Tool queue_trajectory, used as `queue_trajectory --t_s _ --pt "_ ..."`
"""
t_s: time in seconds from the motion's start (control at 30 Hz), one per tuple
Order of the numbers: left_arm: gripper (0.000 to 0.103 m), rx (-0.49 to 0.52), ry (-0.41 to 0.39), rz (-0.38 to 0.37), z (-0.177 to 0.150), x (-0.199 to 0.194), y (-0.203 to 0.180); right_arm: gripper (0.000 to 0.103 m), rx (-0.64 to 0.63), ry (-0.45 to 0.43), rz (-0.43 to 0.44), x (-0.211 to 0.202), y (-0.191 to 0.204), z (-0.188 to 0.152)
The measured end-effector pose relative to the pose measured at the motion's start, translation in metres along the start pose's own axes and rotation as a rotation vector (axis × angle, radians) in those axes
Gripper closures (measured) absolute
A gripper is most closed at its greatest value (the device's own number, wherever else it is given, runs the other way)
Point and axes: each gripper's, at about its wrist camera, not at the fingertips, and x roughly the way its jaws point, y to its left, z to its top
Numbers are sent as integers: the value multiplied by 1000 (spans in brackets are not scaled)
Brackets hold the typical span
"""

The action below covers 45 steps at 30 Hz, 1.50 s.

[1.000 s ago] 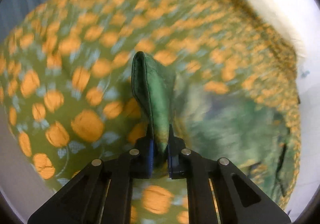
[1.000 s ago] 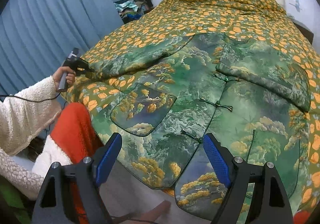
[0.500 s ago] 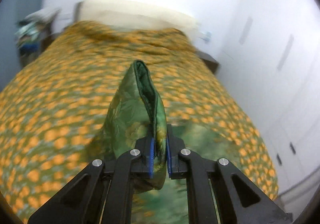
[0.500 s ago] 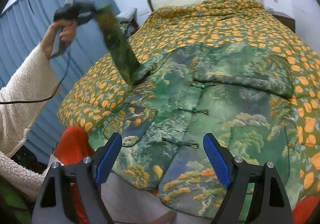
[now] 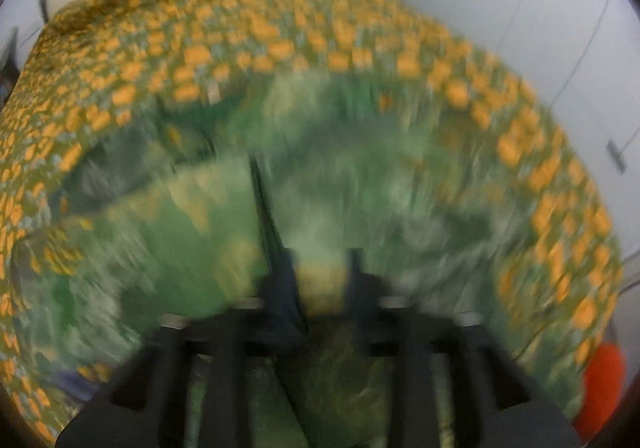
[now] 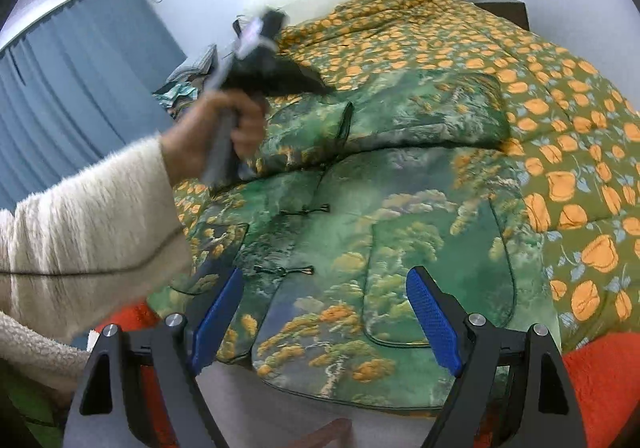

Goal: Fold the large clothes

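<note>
The right tongs [image 6: 322, 312] stand apart and empty over the jacket's [image 6: 360, 215] near hem at the bed's [image 6: 560, 95] foot. Only this view shows the hand [image 6: 216, 135]. The blurred left tongs [image 5: 320, 268] have just been opening, sleeve [image 6: 308, 131] released across the chest.

No text, label, brand, number or sign can be read in either view.
</note>
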Motion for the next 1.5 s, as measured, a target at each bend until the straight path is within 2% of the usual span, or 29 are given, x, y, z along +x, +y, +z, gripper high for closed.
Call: queue_trajectory --t_s 0.1,0.2,0.27,0.3,0.33,0.43,0.5,0.57,0.6,0.63,0.7,0.77,0.83,0.93,1.0,1.07,1.1,1.17,1.2,1.23,1.3,1.5 --pt "35 17 -5 -6 -18 -9 3 20 -6 1 -3 2 -2 4" --pt "26 -39 -36 -59 -35 -37 26 20 -21 12 -2 9 -4 17" --pt "22 -102 -97 -47 -49 -67 58 20 -25 16 -8 17 -5 35" --pt "21 -126 -121 -26 -55 -74 71 20 -27 19 -5 23 -5 45" --pt "21 -173 -167 29 -66 -89 96 20 -29 39 10 35 -6 61" --pt "19 -296 -239 192 -90 -107 154 20 4 83 63 80 -8 101" --pt "19 -350 -225 271 -103 -100 182 20 13 131 106 129 -7 134" --pt "21 -382 -180 310 -114 -83 203 21 53 184 139 173 -10 153" --pt "22 -403 -152 312 -120 -74 211 29 91 217 137 206 -14 165" --pt "22 -420 -134 297 -125 -66 215 33 109 225 118 220 -16 169" --pt "22 -447 -124 273 -131 -60 219 33 141 293 101 263 -21 174" --pt "22 -454 -138 268 -133 -60 217 40 230 375 107 298 -31 168" --pt "22 -427 -154 261 -130 -63 211 85 244 376 147 300 -30 170" --pt "16 -346 -158 284 -129 -54 203 85 137 266 97 276 -19 182" --pt "8 -314 -129 324 -127 -40 202 85 92 277 33 281 -17 181" --pt "6 -287 -97 372 -128 -29 199 82 40 331 -35 300 -17 170" --pt "6 -285 -103 379 -129 -33 197 77 38 334 -35 302 -17 168" --pt "7 -289 -109 364 -133 -46 195 72 55 299 -19 294 -17 165" --pt "7 -286 -111 356 -135 -53 193 63 61 277 -9 285 -17 166" --pt "7 -277 -113 355 -138 -61 191 46 55 253 -9 275 -15 167" --pt "7 -250 -126 347 -146 -83 185 33 -2 198 -26 245 -10 166" --pt "6 -264 -136 303 -172 -135 180 33 -194 88 -68 148 11 156"
